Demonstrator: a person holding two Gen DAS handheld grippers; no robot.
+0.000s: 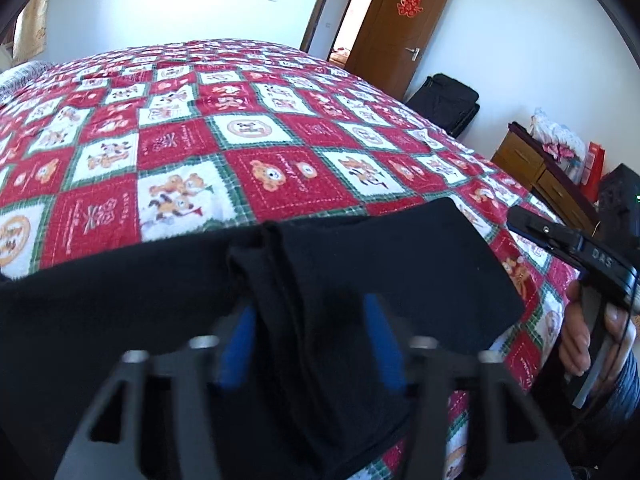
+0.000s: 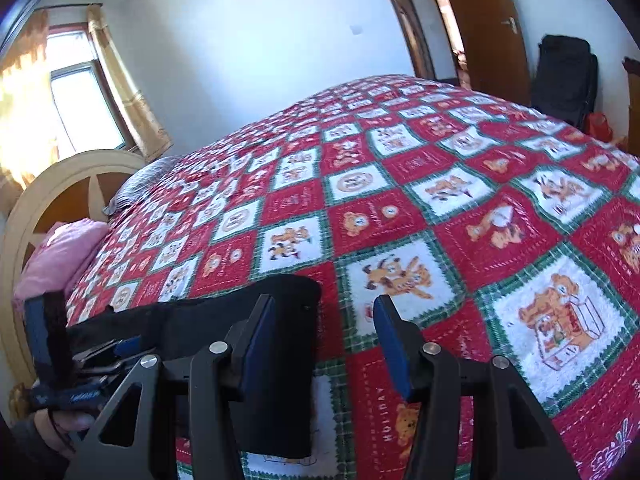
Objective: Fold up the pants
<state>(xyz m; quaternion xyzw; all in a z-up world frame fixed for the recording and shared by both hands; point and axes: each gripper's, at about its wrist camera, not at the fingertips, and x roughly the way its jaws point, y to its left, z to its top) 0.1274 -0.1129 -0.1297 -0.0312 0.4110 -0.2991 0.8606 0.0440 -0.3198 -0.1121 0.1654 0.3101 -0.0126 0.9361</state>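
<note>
The black pants (image 1: 400,264) lie folded in a flat band along the near edge of the bed. My left gripper (image 1: 312,340) is over them, shut on a raised fold of the black cloth that fills the gap between its blue pads (image 1: 240,344). In the right wrist view the pants (image 2: 192,320) lie to the left, partly behind the left finger. My right gripper (image 2: 324,336) stands open just right of the pants' end, with only quilt between its fingers. A hand (image 1: 576,332) holds that gripper at the right edge of the left wrist view.
A red, white and green checked quilt (image 1: 248,128) covers the whole bed. At the head are a round headboard (image 2: 60,184) and a pink pillow (image 2: 60,256). An open brown door (image 1: 400,28), a black suitcase (image 1: 444,100) and a wooden dresser (image 1: 536,168) stand beyond the bed.
</note>
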